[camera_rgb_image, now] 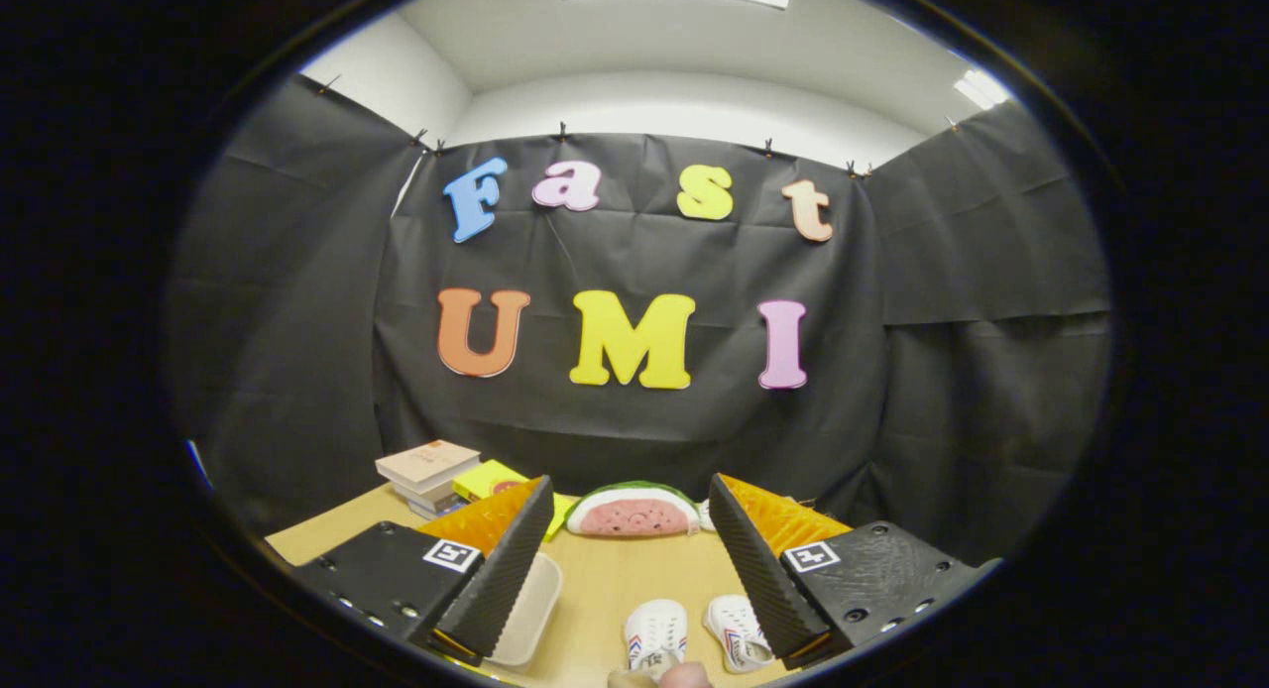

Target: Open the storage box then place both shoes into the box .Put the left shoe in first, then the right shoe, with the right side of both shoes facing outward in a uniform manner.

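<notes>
The gripper (632, 559) hangs over the table (634, 579), fingers wide apart with nothing between them. Two white shoes (656, 631) (737, 630) lie side by side at the near edge — toes pointing to the far edge, long axes running near to far, the right one partly behind the right finger. A hand (662, 676) touches the left shoe's heel. The box (525, 609) sits beside the left finger, partly hidden. At the far edge — a watermelon toy (633, 510) and stacked books (428, 475)
</notes>
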The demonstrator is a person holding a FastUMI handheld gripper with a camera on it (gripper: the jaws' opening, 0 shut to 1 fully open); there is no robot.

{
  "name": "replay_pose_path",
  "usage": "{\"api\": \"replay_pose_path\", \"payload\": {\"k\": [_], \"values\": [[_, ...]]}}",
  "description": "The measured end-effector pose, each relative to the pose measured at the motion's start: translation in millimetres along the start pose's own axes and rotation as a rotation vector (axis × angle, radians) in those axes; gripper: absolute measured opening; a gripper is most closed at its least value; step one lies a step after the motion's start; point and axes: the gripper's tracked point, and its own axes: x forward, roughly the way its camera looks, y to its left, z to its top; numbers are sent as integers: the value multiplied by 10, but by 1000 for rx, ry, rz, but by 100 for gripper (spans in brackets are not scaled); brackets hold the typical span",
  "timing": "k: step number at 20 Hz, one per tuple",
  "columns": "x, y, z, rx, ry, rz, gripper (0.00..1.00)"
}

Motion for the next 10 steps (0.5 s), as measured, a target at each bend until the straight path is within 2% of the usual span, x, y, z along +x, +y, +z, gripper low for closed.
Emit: {"api": "replay_pose_path", "payload": {"k": [4, 10], "values": [[53, 43, -270, 57, 56, 51, 95], [141, 330, -1119, 210, 288, 137, 95]]}}
